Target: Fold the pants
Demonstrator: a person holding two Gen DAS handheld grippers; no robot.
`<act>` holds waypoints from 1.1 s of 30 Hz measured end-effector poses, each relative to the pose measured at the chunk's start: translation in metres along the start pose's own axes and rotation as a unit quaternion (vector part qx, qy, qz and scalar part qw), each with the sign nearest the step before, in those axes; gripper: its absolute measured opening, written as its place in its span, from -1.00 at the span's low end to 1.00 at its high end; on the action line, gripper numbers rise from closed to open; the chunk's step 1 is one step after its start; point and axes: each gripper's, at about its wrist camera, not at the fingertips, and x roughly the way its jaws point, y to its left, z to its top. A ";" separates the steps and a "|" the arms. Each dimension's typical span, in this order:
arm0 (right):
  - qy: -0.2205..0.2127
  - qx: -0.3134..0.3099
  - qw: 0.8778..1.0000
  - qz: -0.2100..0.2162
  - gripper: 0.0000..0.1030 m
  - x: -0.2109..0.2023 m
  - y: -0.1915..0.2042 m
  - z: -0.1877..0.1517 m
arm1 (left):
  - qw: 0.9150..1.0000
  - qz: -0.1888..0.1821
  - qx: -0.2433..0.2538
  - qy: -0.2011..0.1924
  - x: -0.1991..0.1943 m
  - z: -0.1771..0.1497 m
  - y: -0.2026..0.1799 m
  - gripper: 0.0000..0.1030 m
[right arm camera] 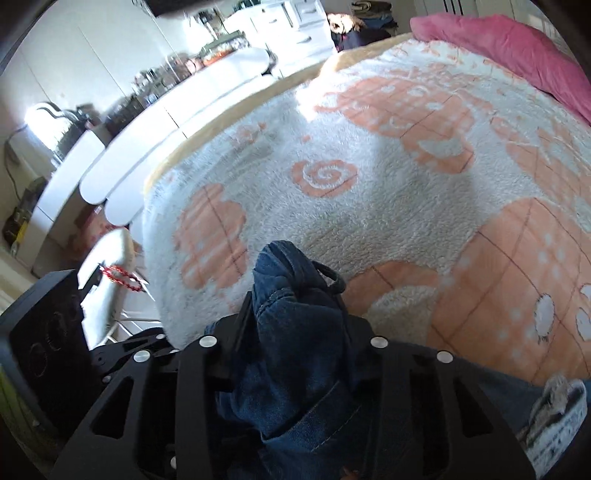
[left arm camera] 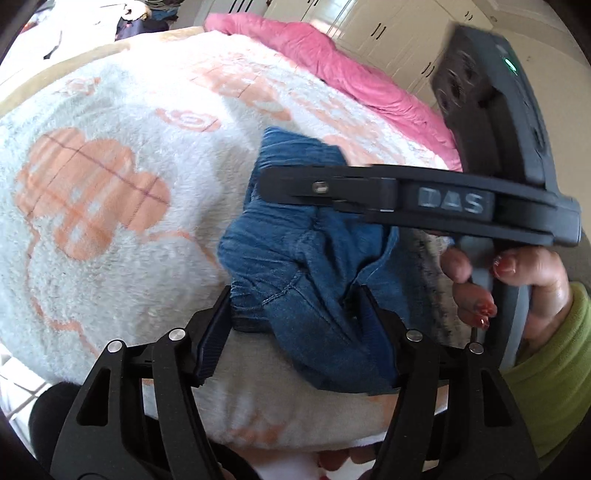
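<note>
**Both grippers clamping bunched denim over a fleece-covered bed**

Bedroom furniture is framing the scene: cream wardrobe doors [left arm camera: 402,33] are running along the far wall, and a white scalloped counter [right arm camera: 155,122] is carrying jars and a kettle too blurred to tell apart. No container here is showing its contents clearly.

Filling most of both views, a white fleece blanket [left arm camera: 122,110] with peach bear and rose patterns is covering the bed. A pink quilt [left arm camera: 332,59] is lying rumpled along its far edge.

On the blanket's near side the blue denim pants [left arm camera: 317,266] are sitting gathered in a crumpled heap, partly lifted off the fleece.

The left gripper [left arm camera: 295,332] is standing about half open, its jaws pressing on a thick fold of the denim from both sides. The right gripper [right arm camera: 295,317] is standing narrower, its jaws squeezing a bunched wad of the same pants, with a belt loop poking out just past the fingertips.

In the left wrist view, the right gripper [left arm camera: 280,184] is reaching across from the right, its black fingers lying over the top of the heap. A hand [left arm camera: 517,273] with red-painted nails is wrapping around its handle, with a green sleeve [left arm camera: 554,362] at the wrist.
</note>
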 end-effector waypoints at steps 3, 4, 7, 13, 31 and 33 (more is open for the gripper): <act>-0.034 0.017 0.999 0.015 -0.29 -0.034 -0.009 -0.011 | 1.000 -0.030 0.006 0.000 -0.004 0.002 -0.016 0.05; -0.047 0.021 0.998 0.019 -0.29 -0.049 -0.014 -0.016 | 0.999 -0.031 0.016 -0.002 -0.005 0.004 -0.024 0.05; -0.074 0.030 0.996 0.027 -0.29 -0.084 -0.027 -0.028 | 0.998 -0.050 0.041 -0.001 -0.007 0.007 -0.051 0.05; -0.102 0.048 0.994 0.007 -0.24 -0.132 -0.054 -0.053 | 0.993 -0.073 0.088 0.018 0.006 0.003 -0.112 0.06; -0.091 0.147 0.978 -0.117 0.31 -0.172 -0.119 -0.145 | 0.965 -0.128 0.197 0.115 0.077 -0.029 -0.205 0.33; -0.061 0.148 0.975 -0.156 0.25 -0.165 -0.125 -0.152 | 0.966 -0.128 0.195 0.112 0.068 -0.028 -0.195 0.33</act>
